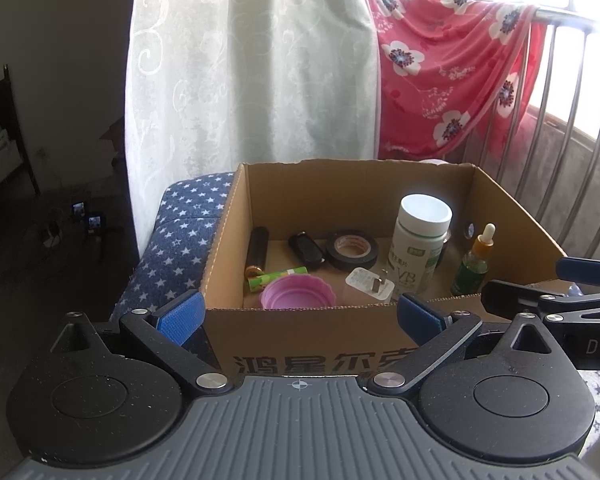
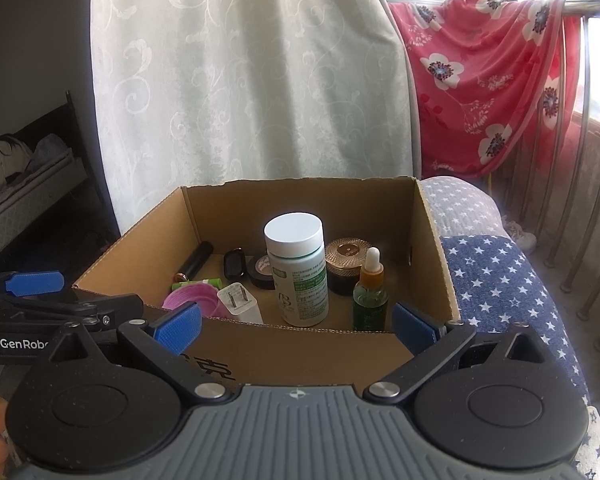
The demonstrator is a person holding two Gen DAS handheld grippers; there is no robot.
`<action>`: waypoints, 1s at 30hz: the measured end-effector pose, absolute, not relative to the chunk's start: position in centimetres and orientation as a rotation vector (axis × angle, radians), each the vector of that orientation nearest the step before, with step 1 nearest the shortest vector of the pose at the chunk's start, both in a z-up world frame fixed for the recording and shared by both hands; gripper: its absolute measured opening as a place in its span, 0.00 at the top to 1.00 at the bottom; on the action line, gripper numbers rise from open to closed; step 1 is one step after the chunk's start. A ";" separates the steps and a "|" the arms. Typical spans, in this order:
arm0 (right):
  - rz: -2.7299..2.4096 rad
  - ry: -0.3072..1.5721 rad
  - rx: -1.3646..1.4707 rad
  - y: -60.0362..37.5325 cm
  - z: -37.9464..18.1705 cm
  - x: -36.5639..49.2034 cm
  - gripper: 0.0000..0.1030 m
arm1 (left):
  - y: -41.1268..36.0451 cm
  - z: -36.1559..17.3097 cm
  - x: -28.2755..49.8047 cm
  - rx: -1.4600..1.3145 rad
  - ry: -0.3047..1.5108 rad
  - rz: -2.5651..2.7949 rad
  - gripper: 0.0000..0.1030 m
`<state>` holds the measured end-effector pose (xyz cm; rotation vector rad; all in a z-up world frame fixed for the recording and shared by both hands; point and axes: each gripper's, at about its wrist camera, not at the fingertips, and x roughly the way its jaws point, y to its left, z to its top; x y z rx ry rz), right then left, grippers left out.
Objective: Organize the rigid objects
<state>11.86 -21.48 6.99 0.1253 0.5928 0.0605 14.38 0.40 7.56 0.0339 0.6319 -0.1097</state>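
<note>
Behind the work area you are looking at a pale patterned curtain (image 2: 244,80) hanging down, and to its right a red floral cloth (image 2: 488,80) is draping over a metal railing (image 1: 572,92) by the bright window. A star-printed blue cushion (image 2: 496,276) is lying underneath, while at the far left a bed (image 2: 24,184) is sitting in the dim corner.
</note>
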 end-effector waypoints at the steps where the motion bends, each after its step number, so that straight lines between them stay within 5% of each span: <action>1: 0.061 0.593 0.126 -21.5 7.0 11.9 0.00 | 0.4 7.6 14.4 0.032 0.633 -0.111 0.00; 30: 0.048 0.588 0.117 -20.8 7.8 10.3 0.00 | 0.8 7.9 13.1 0.009 0.625 -0.124 0.00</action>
